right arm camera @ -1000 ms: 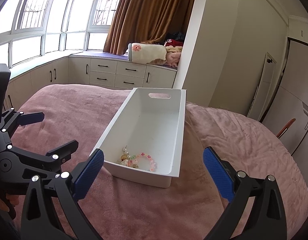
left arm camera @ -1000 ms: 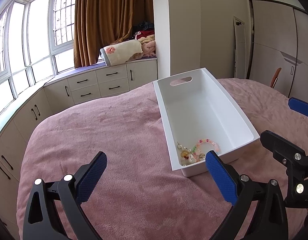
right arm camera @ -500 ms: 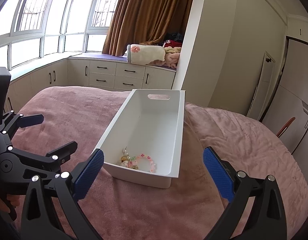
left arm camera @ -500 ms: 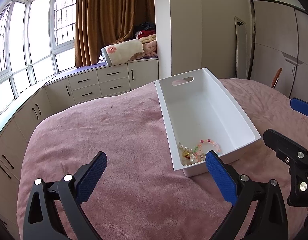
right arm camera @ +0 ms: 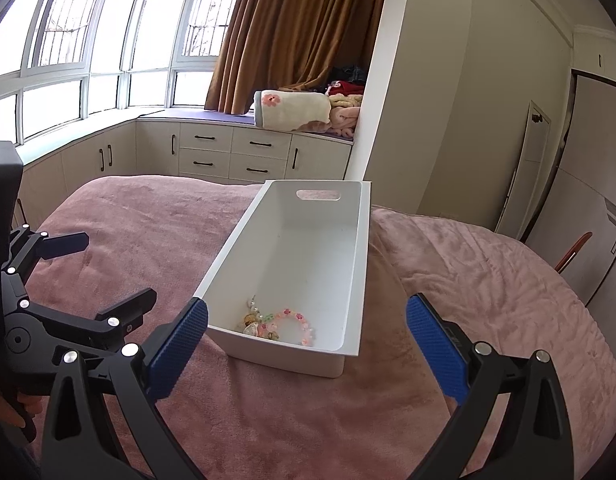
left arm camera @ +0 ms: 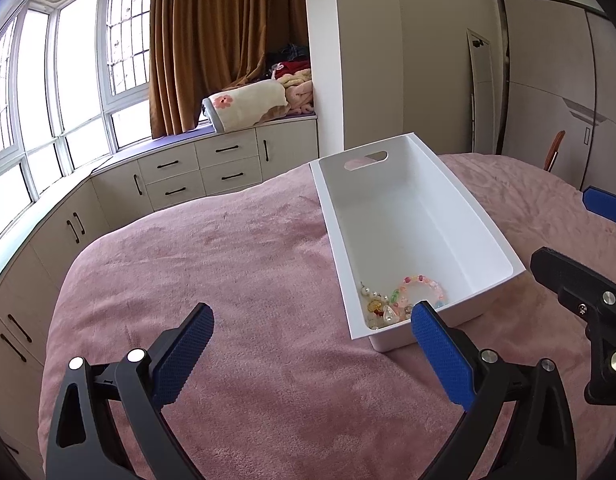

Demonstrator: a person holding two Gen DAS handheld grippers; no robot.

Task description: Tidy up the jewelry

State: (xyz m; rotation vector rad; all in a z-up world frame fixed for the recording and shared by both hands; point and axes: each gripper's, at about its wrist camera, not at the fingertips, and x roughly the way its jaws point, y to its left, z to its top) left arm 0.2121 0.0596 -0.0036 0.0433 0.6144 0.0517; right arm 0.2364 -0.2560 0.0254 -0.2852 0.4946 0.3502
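Bracelets [left arm camera: 404, 300] heaped at near end of white bin [left arm camera: 492, 240] on bed [left arm camera: 236, 264]: light, slippery, tangle-prone; pinch one strand. Left gripper [left arm camera: 312, 334], right gripper [right arm camera: 308, 334] both spread wide, empty.

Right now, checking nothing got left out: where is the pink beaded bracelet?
In both wrist views the pink beaded bracelet lies inside the white bin, at its near end beside other trinkets.

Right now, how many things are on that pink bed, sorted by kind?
White bins: 1
Pink bead bracelets: 1
Tangled clusters of pearl and yellow charm pieces: 1, too tangled to count singly
Total: 3, with both jewelry items lying at the bin's near end.
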